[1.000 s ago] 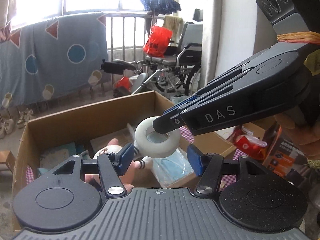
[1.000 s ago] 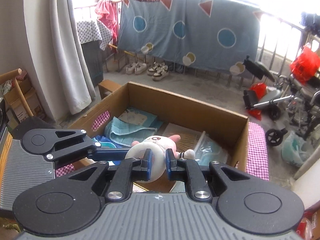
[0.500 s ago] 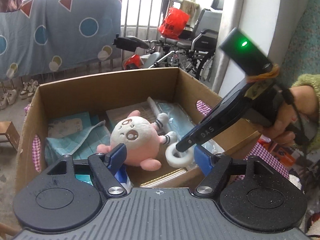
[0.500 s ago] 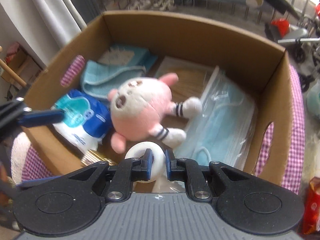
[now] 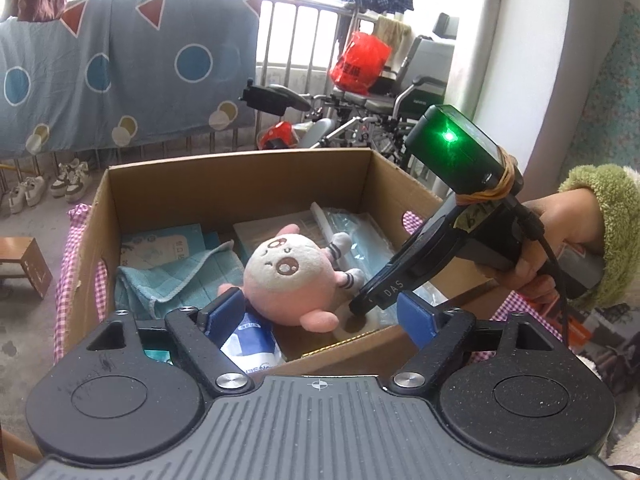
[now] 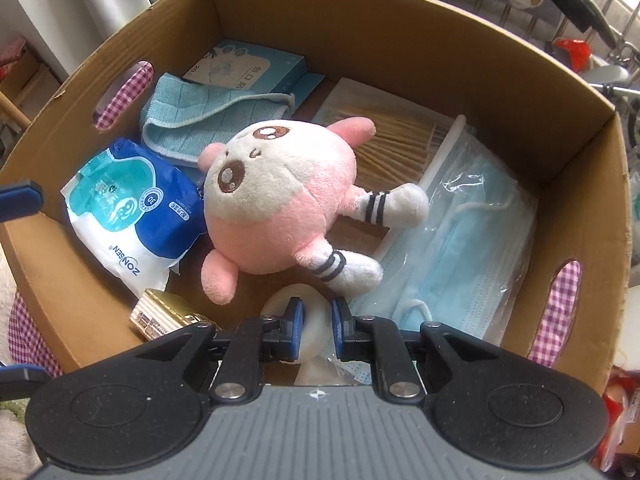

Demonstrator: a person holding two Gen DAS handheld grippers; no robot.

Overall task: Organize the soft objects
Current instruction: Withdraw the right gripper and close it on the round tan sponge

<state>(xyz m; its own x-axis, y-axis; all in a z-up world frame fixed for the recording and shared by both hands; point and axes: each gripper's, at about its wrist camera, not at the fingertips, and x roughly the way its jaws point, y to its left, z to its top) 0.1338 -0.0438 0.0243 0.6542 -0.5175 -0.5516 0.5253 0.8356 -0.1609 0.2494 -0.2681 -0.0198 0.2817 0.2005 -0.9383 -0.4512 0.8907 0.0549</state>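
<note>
A white soft ring (image 6: 280, 300) is low inside the cardboard box (image 6: 400, 32), near its front wall, with my right gripper (image 6: 318, 328) shut on its rim. In the left wrist view the right gripper (image 5: 362, 306) reaches steeply down into the box, and the ring (image 5: 356, 326) shows just under its tip. A pink and white plush toy (image 6: 272, 200) lies in the middle of the box, right beside the ring. My left gripper (image 5: 320, 316) hangs outside the box's near wall with its jaws opening and nothing between them.
The box also holds a teal cloth (image 6: 208, 112), a blue and white wipes pack (image 6: 132, 216), a bag of face masks (image 6: 460, 248), a blue carton (image 6: 244, 66) and a gold packet (image 6: 160, 316). A person's hand (image 5: 560, 236) in a green fleece sleeve holds the right gripper.
The right gripper has tipped downward and carried the ring from above the box to near its floor. The left jaws have spread wider and drawn away from the ring.
</note>
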